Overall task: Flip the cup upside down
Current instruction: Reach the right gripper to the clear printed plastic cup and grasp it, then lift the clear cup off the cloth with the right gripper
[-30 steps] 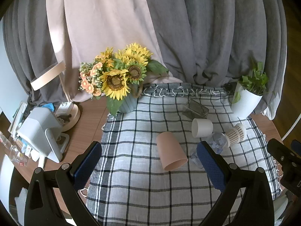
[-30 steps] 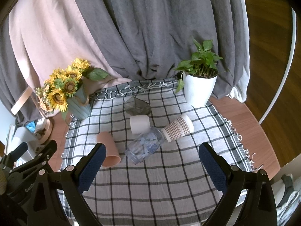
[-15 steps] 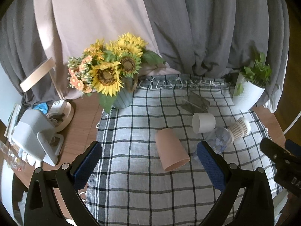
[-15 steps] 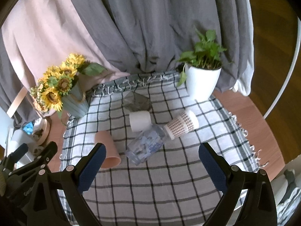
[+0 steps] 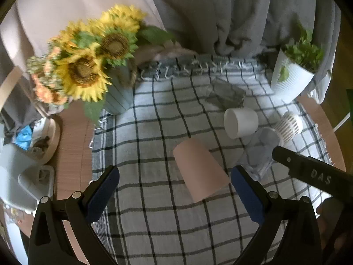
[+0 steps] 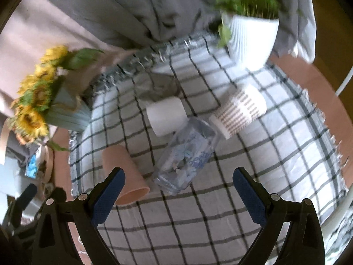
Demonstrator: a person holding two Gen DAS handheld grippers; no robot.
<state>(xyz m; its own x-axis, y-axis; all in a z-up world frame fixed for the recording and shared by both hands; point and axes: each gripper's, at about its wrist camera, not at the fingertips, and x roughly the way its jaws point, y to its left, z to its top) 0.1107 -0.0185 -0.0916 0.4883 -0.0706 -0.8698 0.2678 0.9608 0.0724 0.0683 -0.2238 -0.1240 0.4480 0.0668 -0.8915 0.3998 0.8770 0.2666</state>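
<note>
Pink and lying on its side, the cup (image 5: pixel 199 172) rests on the checked cloth (image 5: pixel 154 220) in the left wrist view, its open mouth toward the camera. The left gripper (image 5: pixel 174 190) hangs just short of it with blue pads (image 5: pixel 102 191) spread wide, holding nothing; the cup's mouth sits between them, nearer the right-hand pad. Beyond the pink cup and to its right lies a white cup (image 5: pixel 241 122), also on its side, with a clear bottle (image 5: pixel 261 152) and a patterned paper cup (image 5: pixel 289 127) further right. A sunflower vase (image 5: pixel 118 92) stands beyond the pink cup to the left, a white plant pot (image 5: pixel 291 81) far to its right.

In the right wrist view the right gripper (image 6: pixel 178 195) is likewise spread wide and empty above the cloth (image 6: pixel 198 231). The pink cup (image 6: pixel 123 174) lies partly behind its left pad (image 6: pixel 108 195). Just right of the pink cup lies the clear bottle (image 6: pixel 187 152), with the white cup (image 6: pixel 165 114) touching the bottle's far end and the patterned paper cup (image 6: pixel 239 110) beside it. The plant pot (image 6: pixel 250 37) stands well beyond them.
</note>
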